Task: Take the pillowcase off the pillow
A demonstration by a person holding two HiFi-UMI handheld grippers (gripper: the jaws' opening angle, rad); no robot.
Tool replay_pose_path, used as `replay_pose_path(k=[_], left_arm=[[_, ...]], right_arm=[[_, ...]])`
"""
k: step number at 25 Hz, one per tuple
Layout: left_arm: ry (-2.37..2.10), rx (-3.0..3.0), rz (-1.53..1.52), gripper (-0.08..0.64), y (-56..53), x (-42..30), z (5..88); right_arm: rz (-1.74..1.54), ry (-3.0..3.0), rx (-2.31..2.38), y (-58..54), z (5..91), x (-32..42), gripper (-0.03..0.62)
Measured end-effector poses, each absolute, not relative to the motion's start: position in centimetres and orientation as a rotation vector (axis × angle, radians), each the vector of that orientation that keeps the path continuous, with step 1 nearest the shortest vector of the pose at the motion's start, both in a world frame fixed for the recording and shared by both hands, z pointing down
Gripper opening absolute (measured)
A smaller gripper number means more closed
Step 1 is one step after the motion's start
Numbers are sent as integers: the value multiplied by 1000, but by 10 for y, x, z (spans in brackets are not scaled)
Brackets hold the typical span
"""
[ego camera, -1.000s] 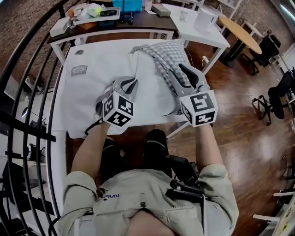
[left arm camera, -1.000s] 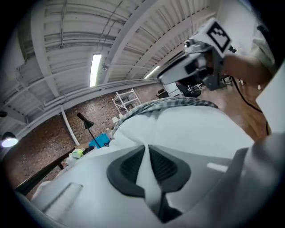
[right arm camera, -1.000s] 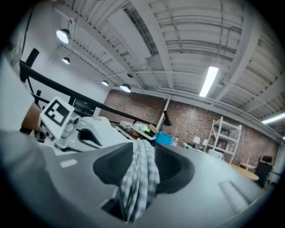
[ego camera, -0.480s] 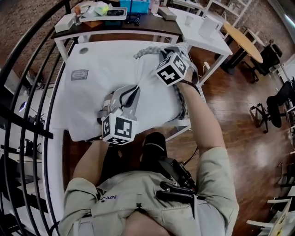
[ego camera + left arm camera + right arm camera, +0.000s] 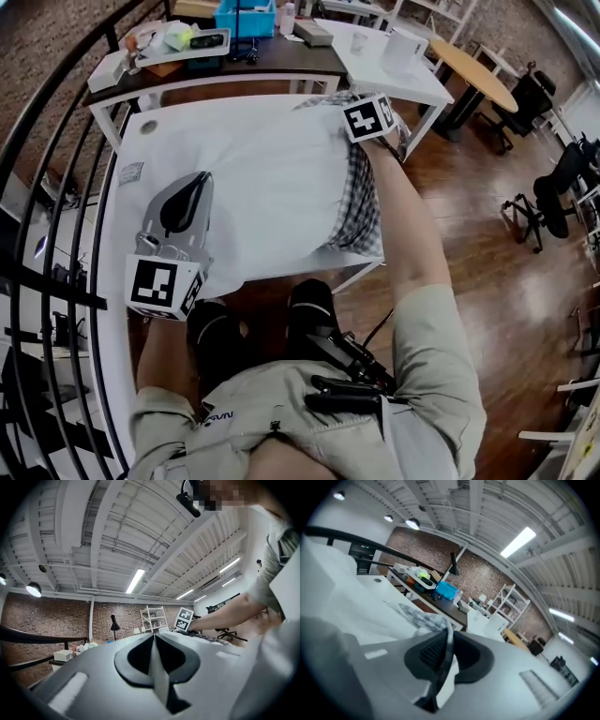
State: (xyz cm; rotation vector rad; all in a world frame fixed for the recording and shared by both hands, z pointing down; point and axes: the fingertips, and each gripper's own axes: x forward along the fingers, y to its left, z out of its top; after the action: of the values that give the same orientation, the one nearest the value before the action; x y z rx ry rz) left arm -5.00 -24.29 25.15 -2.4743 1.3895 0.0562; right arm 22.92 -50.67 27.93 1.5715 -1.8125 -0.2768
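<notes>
Mia: Since 1 second ago the 2 tools have drawn apart. The left tool (image 5: 197,180) has come back and up over the near left part of the desk (image 5: 131,206), and the right tool (image 5: 448,631) has gone out to the far right corner.

Tom: What do they hold?

Mia: The left one is clenched on a thin fold of white cloth (image 5: 157,676). The right one's jaws have just been closing, and they pinch the checked pillowcase (image 5: 359,202).

Tom: Where does the pillowcase lie?

Mia: Along the desk's right edge, from the near right corner up to the right tool. White covers the middle, and I cannot tell pillow from desk cover there. Beyond it, a dark desk (image 5: 277,56) carries a blue box (image 5: 246,17).
</notes>
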Motion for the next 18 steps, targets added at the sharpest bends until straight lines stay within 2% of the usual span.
replay_pose_path(k=[8,10,12,14,18], left_arm=[[1439,-2539,-129,14,-284,-51,305],[1427,-2515,-189,25,-292,-45,309],[1401,-2482,-242,64,-296,-38,307],[1370,-2451,-285,94,-297,-30,302],[1289,-2339,-319,170,-273,-8,275]], right_arm=[[10,-1827,1584,-509,357,257,39],[10,-1940,1592,-504,353,253,94],[15,-2036,1625,-491,341,255,172],[17,-2110,1663,-470,327,258,223],[-59,-2241,1727,-408,299,256,227]])
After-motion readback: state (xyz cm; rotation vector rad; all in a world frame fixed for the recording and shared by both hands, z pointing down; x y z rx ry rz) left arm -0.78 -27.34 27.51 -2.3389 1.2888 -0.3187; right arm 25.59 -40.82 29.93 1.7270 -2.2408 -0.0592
